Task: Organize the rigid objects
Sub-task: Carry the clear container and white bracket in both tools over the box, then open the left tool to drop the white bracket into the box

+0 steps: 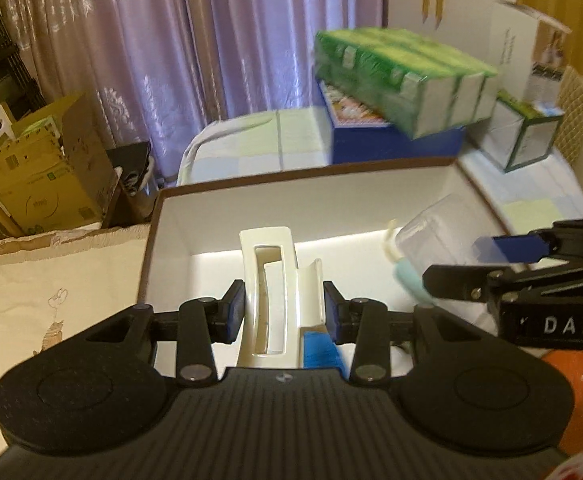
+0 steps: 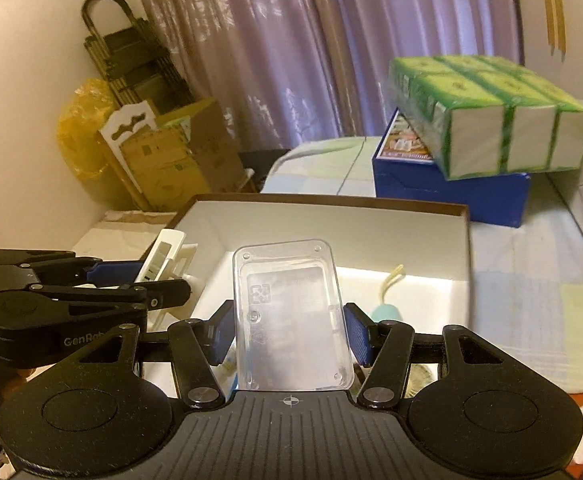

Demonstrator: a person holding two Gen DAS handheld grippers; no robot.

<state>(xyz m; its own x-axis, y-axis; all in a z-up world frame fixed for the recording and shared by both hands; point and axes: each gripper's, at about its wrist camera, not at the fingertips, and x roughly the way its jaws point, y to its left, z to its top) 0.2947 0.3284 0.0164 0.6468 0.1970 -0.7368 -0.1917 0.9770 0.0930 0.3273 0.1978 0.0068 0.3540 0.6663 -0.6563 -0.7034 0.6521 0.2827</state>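
Open box, crowded at its near edge

The box [image 2: 457, 240] floor lies mostly bare beyond a small teal item [image 2: 385, 312]; both loaded grippers, left [image 1: 284, 312] and right [image 2: 289, 334], sit close together over its near side, and stacked cartons [image 2: 491, 128] stand behind the far wall.

Both wrist views look forward and slightly down, close over the open white box [image 1: 355, 200] [image 2: 331, 216] at 12 o'clock. They share it, the curtain [image 1: 151, 60] [image 2: 311, 40] and green cartons [image 1: 403, 80] [image 2: 487, 116]; each sees the other hand-held gripper at 3 and 9 o'clock.
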